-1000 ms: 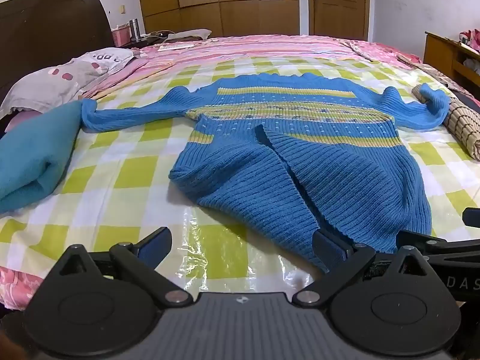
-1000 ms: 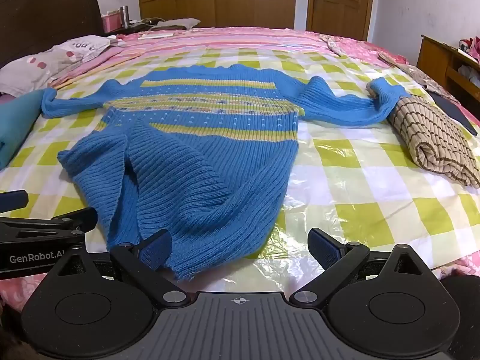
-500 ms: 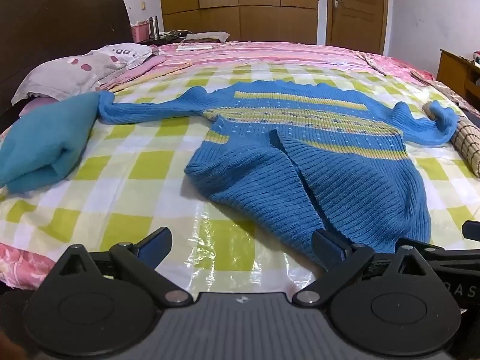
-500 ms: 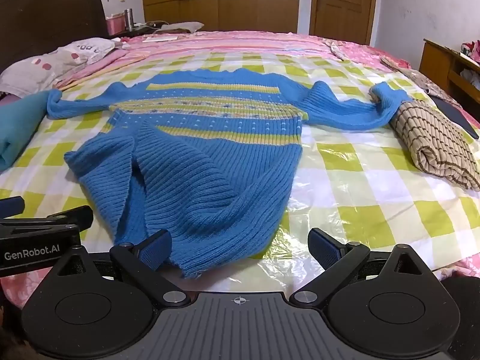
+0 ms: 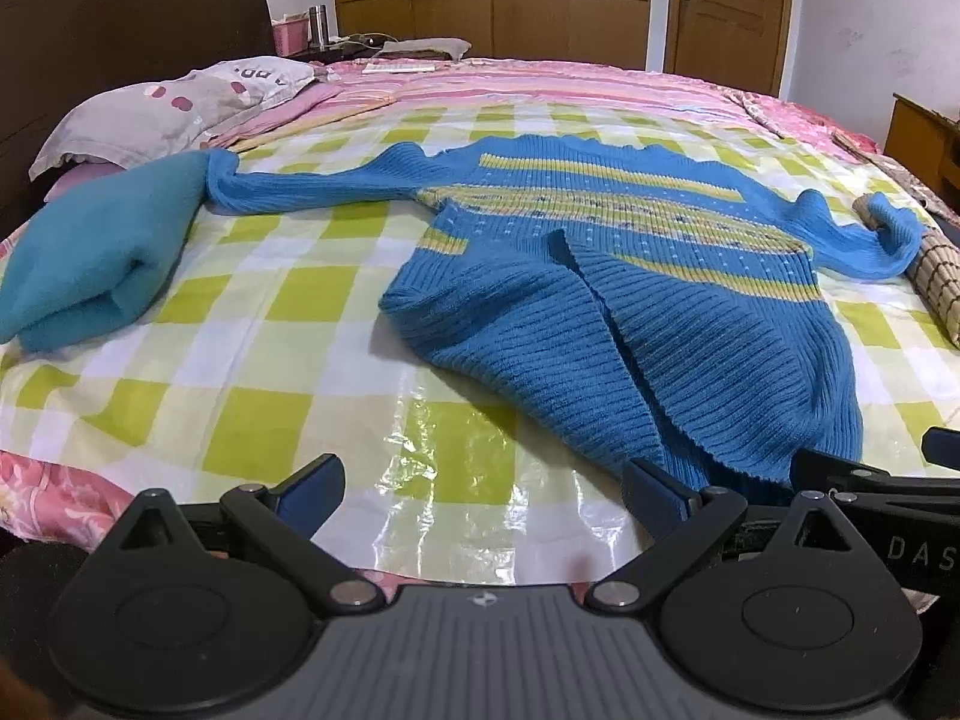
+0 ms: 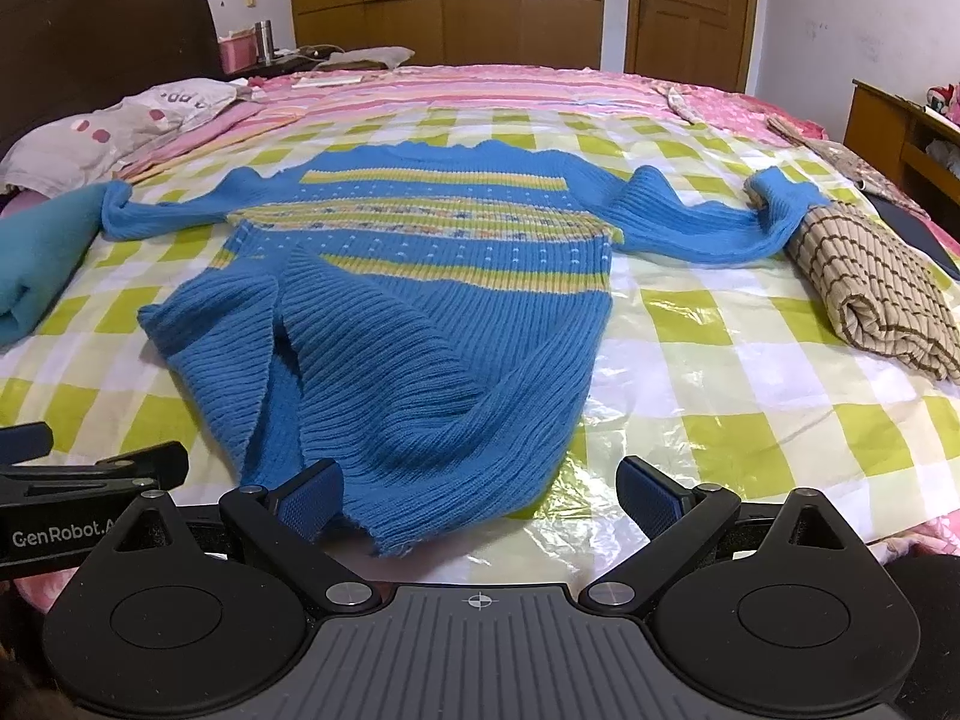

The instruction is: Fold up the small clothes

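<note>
A blue knit sweater (image 5: pixel 630 300) with yellow stripes lies spread on the bed, sleeves out to both sides, its hem bunched and creased toward me. It also shows in the right wrist view (image 6: pixel 432 324). My left gripper (image 5: pixel 483 489) is open and empty, just short of the hem's left part. My right gripper (image 6: pixel 480 495) is open, its jaws standing either side of the hem's near edge without touching it. Each gripper's body shows at the edge of the other's view.
The bed carries a green-and-white checked plastic sheet (image 5: pixel 288 300). A folded teal cloth (image 5: pixel 96 258) lies at the left, touching the left sleeve. A rolled beige checked cloth (image 6: pixel 870 288) lies at the right by the right sleeve. Pillows (image 5: pixel 168 108) and a dark headboard (image 5: pixel 120 24) stand far left.
Both grippers have drawn back and risen slightly from the bed, so the sweater sits farther off. The sweater has not moved. Both stay open.
</note>
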Action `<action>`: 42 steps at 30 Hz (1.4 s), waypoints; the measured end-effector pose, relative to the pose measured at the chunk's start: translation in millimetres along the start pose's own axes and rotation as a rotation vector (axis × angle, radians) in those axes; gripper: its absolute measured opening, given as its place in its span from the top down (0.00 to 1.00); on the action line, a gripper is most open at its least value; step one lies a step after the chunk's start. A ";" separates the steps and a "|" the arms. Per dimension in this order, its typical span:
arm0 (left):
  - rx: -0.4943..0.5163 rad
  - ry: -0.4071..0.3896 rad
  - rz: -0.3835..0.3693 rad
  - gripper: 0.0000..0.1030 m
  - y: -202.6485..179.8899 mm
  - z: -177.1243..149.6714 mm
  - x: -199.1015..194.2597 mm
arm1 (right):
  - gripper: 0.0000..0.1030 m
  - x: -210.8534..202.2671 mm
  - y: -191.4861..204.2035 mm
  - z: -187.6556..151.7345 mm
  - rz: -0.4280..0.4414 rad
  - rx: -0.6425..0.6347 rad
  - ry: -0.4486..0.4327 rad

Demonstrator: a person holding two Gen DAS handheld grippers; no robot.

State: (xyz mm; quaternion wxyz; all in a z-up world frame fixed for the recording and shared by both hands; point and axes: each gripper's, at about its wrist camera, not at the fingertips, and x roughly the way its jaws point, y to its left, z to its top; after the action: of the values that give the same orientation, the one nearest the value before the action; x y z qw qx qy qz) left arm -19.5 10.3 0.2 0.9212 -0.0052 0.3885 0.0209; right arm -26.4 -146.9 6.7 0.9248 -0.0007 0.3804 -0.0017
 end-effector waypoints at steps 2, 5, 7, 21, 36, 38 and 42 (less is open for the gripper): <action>0.010 -0.003 0.006 0.00 -1.3 -0.4 -0.9 | 0.04 0.3 -0.1 -0.7 0.001 0.002 0.000; 0.006 0.000 0.001 0.00 -0.7 -0.5 -0.9 | 0.04 0.1 0.1 -0.7 0.001 0.002 -0.001; 0.002 0.006 -0.003 0.00 0.3 -0.4 -0.1 | 0.04 0.4 0.3 -0.7 0.002 0.002 0.000; -0.002 0.017 -0.018 0.01 0.7 -0.7 1.4 | 0.04 0.4 -0.3 -1.6 0.006 0.006 0.005; -0.013 0.022 -0.035 0.01 2.9 -2.5 2.0 | 0.04 -0.4 0.6 -2.4 0.011 0.009 0.005; -0.011 0.021 -0.036 0.01 2.9 -2.4 2.2 | 0.04 -0.5 0.5 -2.6 0.012 0.010 0.004; -0.011 0.025 -0.036 0.01 2.4 -2.2 2.9 | 0.04 -0.2 0.7 -3.1 0.017 0.013 0.008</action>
State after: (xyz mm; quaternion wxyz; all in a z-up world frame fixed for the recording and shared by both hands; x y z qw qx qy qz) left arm -19.2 12.8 -3.4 0.9164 -0.0175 0.3998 0.0062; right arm -28.7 -146.2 4.6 0.9233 0.0088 0.3839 0.0036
